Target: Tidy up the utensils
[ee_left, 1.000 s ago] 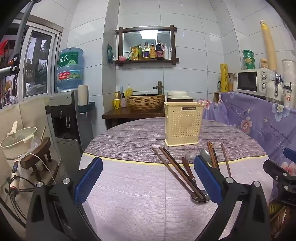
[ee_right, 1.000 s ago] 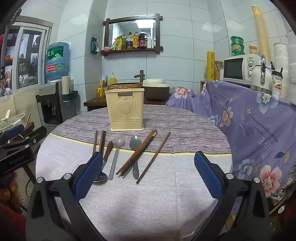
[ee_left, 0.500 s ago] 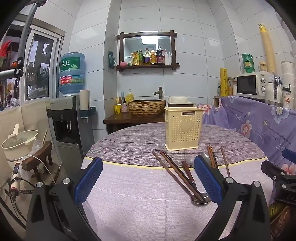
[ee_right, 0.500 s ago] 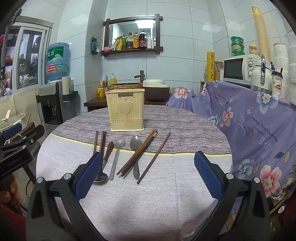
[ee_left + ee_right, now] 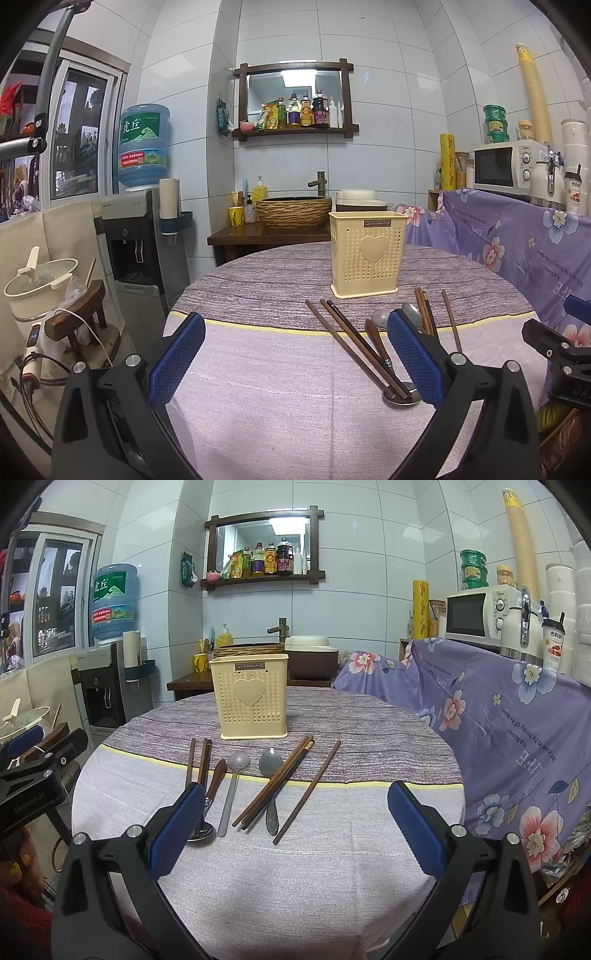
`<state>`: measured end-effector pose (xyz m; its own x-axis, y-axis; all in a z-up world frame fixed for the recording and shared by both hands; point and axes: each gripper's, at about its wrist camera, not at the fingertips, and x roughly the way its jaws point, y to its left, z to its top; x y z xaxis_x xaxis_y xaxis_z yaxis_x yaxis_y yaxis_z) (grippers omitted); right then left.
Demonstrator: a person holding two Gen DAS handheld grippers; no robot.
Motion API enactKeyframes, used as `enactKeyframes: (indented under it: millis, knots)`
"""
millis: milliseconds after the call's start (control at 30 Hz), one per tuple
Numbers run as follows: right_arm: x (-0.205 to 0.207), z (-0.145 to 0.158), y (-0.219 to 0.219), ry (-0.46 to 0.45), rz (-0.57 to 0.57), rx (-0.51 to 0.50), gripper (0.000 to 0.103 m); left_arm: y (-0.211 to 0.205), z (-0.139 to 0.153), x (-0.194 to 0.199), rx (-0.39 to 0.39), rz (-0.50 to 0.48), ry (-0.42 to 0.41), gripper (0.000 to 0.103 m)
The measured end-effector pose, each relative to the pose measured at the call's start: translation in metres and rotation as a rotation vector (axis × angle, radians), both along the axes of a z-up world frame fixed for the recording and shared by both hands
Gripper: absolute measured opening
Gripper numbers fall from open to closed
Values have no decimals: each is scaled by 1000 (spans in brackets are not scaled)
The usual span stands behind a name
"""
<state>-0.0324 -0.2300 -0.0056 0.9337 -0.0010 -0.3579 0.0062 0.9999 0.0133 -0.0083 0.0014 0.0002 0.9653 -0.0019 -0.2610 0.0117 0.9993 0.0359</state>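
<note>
A cream perforated utensil holder [image 5: 367,254] [image 5: 252,698] stands upright on the round table. In front of it lie several brown chopsticks [image 5: 274,782] [image 5: 352,341], a clear plastic spoon [image 5: 232,784], a grey metal spoon [image 5: 270,771] and a wooden-handled spoon [image 5: 212,786] [image 5: 376,341]. My left gripper [image 5: 295,365] is open and empty, above the table's near left part. My right gripper [image 5: 295,830] is open and empty, above the near ends of the utensils. Each gripper shows at the edge of the other's view.
The table [image 5: 295,878] has a lilac cloth with a grey-striped far half. A floral purple cloth [image 5: 498,716] covers a counter on the right with a microwave [image 5: 476,614]. A water dispenser [image 5: 136,236] and a pot [image 5: 40,280] stand left.
The left gripper's view has tilted up a little, so the holder and utensils sit slightly lower in it. The right gripper has hardly moved.
</note>
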Motion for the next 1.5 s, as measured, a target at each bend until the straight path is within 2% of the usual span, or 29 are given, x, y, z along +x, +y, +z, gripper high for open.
enactKeyframes:
  millis: [1500]
  knots:
    - [4, -7, 0, 10, -1, 8, 98, 3, -4, 2, 2, 3, 9, 98]
